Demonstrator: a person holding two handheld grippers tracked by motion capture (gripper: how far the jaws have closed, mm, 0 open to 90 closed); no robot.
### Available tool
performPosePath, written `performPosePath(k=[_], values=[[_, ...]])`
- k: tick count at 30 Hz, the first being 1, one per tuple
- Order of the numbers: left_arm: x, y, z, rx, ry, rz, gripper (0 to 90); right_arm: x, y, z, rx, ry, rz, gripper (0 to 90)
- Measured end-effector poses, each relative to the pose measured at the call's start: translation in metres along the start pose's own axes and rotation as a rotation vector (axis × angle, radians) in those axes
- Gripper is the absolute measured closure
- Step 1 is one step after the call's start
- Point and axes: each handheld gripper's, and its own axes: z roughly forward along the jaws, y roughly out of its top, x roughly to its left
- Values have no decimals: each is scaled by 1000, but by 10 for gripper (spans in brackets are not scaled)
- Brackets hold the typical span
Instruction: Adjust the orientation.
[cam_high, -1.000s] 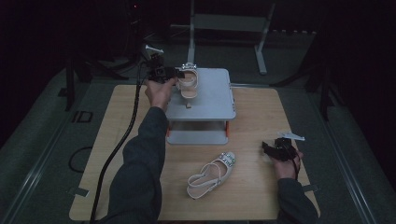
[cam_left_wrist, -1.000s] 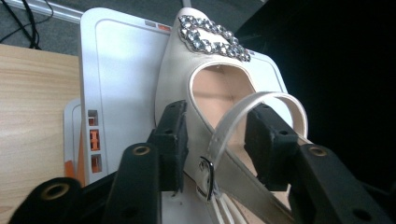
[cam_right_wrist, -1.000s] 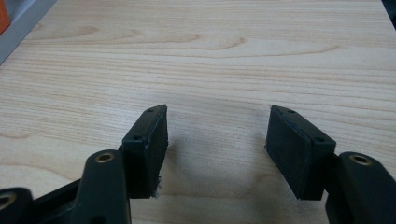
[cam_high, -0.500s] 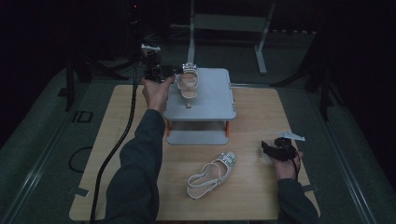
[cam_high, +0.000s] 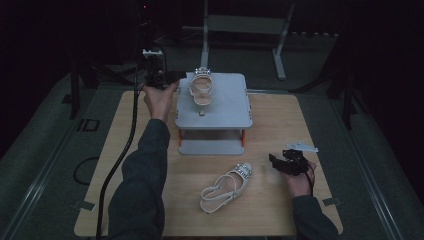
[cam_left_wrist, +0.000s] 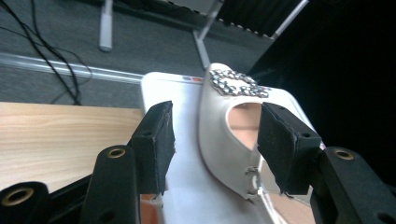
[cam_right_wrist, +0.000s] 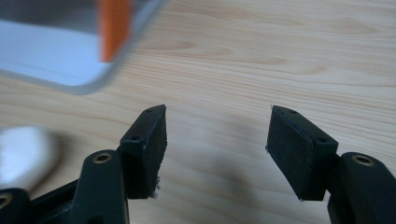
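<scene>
Two tongs stand wide with no writing legible: left tongs (cam_left_wrist: 212, 149) straddle the sandal (cam_left_wrist: 229, 135) unpressed, right tongs (cam_right_wrist: 215, 154) hold nothing

The high view is dimly lit, its surroundings lost in near-black. The gripper views are brighter, though the shelf (cam_right_wrist: 56, 51) is blurred, perhaps by motion.

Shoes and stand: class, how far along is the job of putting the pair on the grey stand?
Done: one sandal lies on top of the grey stand. In hand: the left gripper, jaws just opened, has the sandal between its pads with a gap on each side. Left: the second sandal lies on the wooden table, near the open, empty right gripper.
</scene>
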Motion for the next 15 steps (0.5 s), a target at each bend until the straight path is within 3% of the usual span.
performPosePath(k=[5,6,15], values=[[-1,1,-3,-11,10,10,459,22,2,-8,3,94,-10,363],[-1,1,-3,-11,10,10,459,22,2,-8,3,94,-10,363],[3,2,-7,-13,40,13,460,66,-2,-17,37,228,-80,261]])
